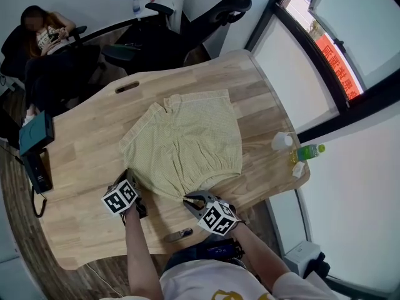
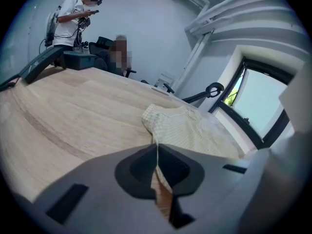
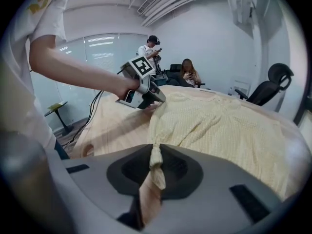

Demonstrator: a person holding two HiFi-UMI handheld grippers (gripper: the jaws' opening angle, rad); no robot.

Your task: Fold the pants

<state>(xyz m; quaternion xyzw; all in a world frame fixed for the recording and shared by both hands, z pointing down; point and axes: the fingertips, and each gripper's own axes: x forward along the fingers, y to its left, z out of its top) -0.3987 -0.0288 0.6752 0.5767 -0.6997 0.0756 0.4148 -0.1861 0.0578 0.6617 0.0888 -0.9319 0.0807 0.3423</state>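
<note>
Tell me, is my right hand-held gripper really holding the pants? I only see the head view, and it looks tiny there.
Observer: Yes. The right gripper view shows the right hand-held gripper pinching a bunched bit of the yellow pants.
Operator: And my left one?
Observer: The left gripper view shows the left hand-held gripper shut on a thin edge of the pants.
Operator: Is anyone here besides the seated person?
Observer: Yes, a standing person in a white shirt is beyond the far end of the table, looking down at something in their hands.
</note>
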